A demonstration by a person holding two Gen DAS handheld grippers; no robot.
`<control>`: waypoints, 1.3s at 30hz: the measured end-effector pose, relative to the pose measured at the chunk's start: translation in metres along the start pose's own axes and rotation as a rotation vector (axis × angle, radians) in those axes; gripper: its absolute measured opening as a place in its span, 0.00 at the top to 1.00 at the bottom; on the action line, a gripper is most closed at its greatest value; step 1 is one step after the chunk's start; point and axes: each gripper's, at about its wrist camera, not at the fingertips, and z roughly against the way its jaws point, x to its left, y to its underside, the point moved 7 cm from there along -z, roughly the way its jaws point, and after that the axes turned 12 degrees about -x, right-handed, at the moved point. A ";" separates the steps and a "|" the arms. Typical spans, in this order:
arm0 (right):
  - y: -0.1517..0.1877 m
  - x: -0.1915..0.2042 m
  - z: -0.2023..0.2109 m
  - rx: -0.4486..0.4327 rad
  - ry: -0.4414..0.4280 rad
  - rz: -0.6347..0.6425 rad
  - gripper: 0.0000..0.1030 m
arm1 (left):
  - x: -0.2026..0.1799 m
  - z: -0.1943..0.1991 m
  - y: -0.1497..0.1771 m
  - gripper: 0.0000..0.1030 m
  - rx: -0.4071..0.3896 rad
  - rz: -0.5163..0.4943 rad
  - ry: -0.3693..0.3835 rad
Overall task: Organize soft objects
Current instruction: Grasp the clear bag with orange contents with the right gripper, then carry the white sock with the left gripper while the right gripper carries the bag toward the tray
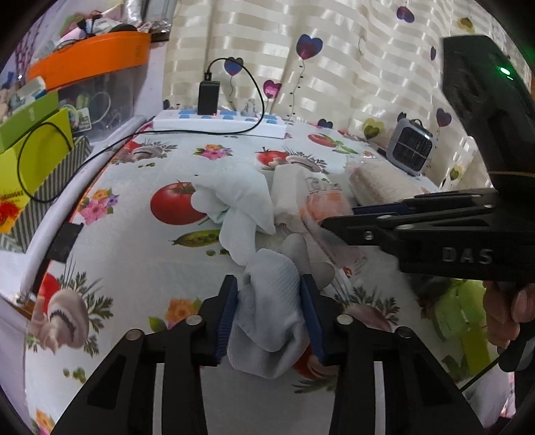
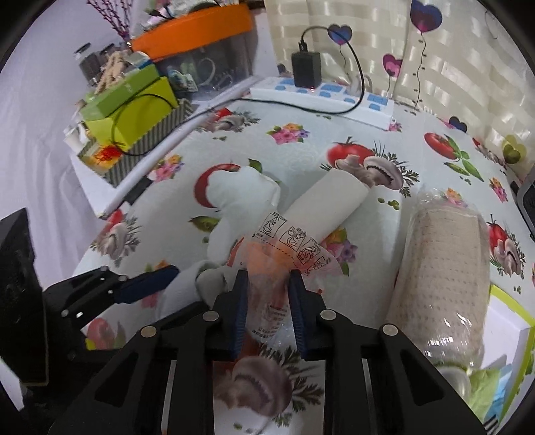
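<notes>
Now both claws pinch soft goods on the patterned table.

Nearest, at 6 o'clock in its own view, the left claw presses its blue pads on a bunched grey-white cloth, while the right claw at 6 o'clock in its view squeezes the crinkled clear wrapper of a white roll. Beyond, a wrapped beige roll lies at 3 o'clock, apart from the white one. Farther off, at 12 o'clock, a white power strip carries a black charger; an orange-lidded bin stands at 11 o'clock.
</notes>
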 end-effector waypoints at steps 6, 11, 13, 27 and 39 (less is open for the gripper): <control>0.006 0.005 0.031 -0.066 -0.040 -0.005 0.76 | -0.004 0.014 0.005 0.78 -0.020 0.047 -0.007; 0.018 0.007 0.059 -0.112 -0.068 -0.009 0.76 | -0.005 0.026 0.010 0.82 -0.030 0.087 -0.019; 0.022 0.008 0.069 -0.131 -0.077 -0.011 0.76 | -0.007 0.032 0.012 0.84 -0.034 0.097 -0.022; 0.048 0.008 0.129 -0.244 -0.102 -0.009 0.76 | -0.044 0.078 0.012 0.85 -0.084 0.113 -0.026; 0.060 -0.010 0.172 -0.331 -0.085 -0.038 0.76 | -0.088 0.106 -0.003 0.85 -0.124 0.065 0.008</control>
